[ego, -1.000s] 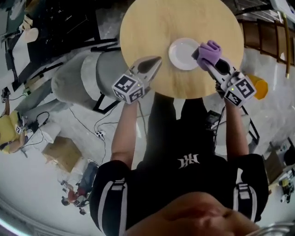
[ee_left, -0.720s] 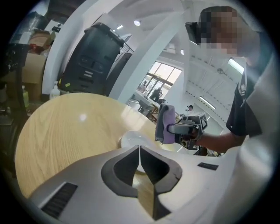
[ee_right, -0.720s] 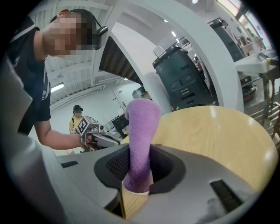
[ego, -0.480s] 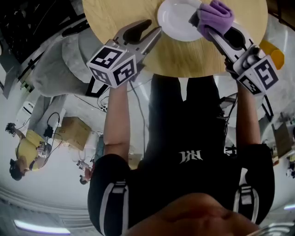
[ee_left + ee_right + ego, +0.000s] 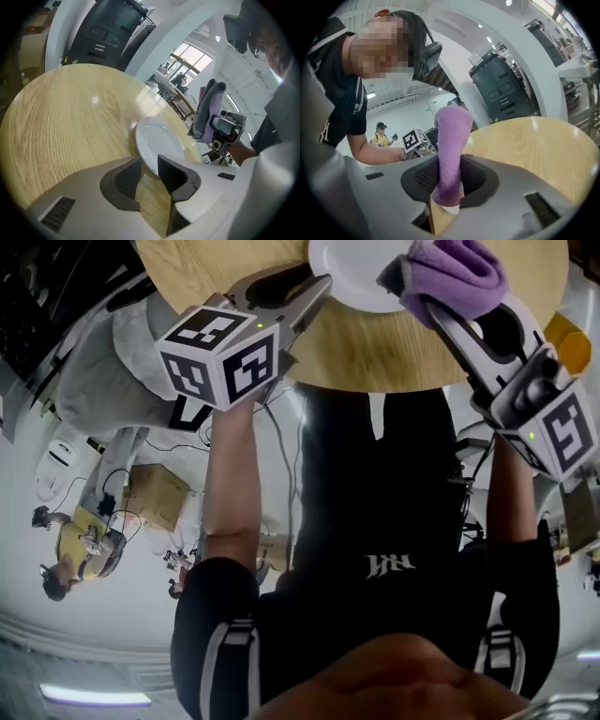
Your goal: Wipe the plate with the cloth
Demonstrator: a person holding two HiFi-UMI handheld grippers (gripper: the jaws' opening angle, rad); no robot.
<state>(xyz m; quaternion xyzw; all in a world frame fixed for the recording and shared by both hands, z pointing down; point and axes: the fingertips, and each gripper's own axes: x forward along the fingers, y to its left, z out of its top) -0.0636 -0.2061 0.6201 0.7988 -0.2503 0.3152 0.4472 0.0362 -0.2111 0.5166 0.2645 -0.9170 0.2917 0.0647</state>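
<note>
Closest in, the left hand-held gripper (image 5: pixel 149 161) points down at the near edge of the round wooden bench (image 5: pixel 70 117). Its jaws have just been closing a bit, but they're apart, with bare wood showing in the gap. The near rim of the white plate (image 5: pixel 157 140) sits right at the mouth between the tips, and neither pad looks pressed on it, so it's not holding anything.

The right hand-held gripper (image 5: pixel 449 180) is clamped tight on the purple cloth (image 5: pixel 451 140). The cloth is pinched low between the pads and the rest sticks out past the jaws in a thick folded wad.

The plate lies flat on the bench, a little in from the near edge. From the head view the cloth is over the plate's right rim, though I can't tell if it's actually touching.

Past the far edge of the bench there's a dark cabinet (image 5: pixel 108 28).
</note>
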